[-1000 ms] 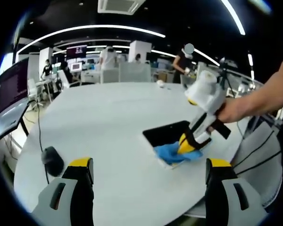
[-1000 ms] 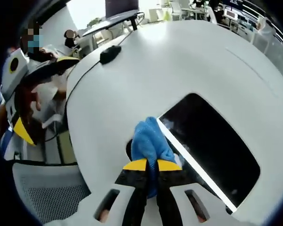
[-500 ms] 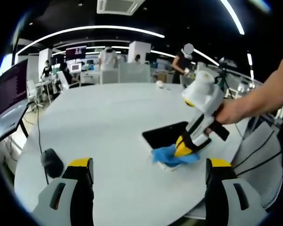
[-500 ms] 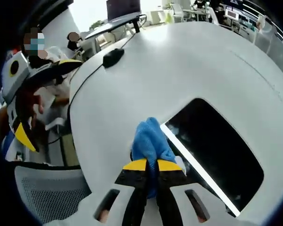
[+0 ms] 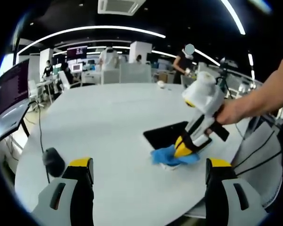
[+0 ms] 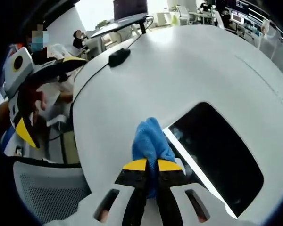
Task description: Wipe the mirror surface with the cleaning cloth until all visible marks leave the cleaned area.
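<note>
The right claw point(image 6: 149, 165) was pinched tight on the blue cleaning cloth point(image 6: 151, 142), which sat at the mirror's point(image 6: 217, 155) near corner, close to the counter point(image 6: 179, 66) edge. The left claw point(image 5: 148, 172) hovered wide apart and empty nearer the computer mouse point(image 5: 53, 161). Pushing outward from there could have dragged the cloth off the glass or nudged the mirror over the edge.

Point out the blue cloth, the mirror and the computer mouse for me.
blue cloth point(image 6: 150, 141), right gripper view, on its bunched top.
mirror point(image 6: 217, 160), right gripper view, middle of its dark glass.
computer mouse point(image 5: 53, 161), left gripper view, on its back.
</note>
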`<action>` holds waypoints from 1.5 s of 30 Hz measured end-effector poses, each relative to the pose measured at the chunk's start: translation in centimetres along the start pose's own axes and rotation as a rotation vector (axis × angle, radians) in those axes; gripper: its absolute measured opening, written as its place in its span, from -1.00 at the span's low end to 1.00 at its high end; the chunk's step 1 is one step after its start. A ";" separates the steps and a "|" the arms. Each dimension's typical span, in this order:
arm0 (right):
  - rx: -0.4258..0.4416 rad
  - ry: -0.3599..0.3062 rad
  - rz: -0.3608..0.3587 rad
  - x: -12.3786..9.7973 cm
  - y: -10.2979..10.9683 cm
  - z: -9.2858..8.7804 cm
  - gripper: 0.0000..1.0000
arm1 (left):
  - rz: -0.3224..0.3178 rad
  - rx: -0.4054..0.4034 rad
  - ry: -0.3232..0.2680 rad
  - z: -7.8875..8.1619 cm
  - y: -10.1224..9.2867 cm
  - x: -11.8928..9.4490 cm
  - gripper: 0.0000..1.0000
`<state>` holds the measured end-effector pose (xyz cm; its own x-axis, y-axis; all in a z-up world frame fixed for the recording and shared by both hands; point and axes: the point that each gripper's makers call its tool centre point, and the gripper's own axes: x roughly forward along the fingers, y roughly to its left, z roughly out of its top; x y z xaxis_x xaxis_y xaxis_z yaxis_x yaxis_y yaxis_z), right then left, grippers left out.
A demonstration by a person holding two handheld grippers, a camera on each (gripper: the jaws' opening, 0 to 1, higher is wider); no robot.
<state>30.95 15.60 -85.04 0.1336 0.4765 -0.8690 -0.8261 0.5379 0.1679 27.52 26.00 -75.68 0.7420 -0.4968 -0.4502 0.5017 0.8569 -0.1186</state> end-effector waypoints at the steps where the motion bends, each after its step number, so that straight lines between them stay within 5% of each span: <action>1: -0.002 0.000 -0.001 0.0 0.0 0.0 -0.98 | 0.000 0.000 0.000 0.0 0.0 0.0 0.99; 18: -0.053 0.001 0.018 0.0 0.1 0.0 -0.97 | -0.006 0.010 0.002 0.2 -0.2 -0.1 0.99; 20: -0.111 0.001 0.020 0.0 0.2 0.0 -0.97 | -0.006 0.014 0.003 0.2 -0.1 0.0 0.99; 45: -0.115 0.017 0.027 0.0 -0.1 0.1 -0.99 | 0.006 0.004 0.006 -0.2 0.0 -0.6 0.99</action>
<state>31.08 15.62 -85.06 0.1020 0.4777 -0.8726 -0.8870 0.4408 0.1377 26.99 26.32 -75.57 0.7424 -0.4908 -0.4560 0.4991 0.8592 -0.1123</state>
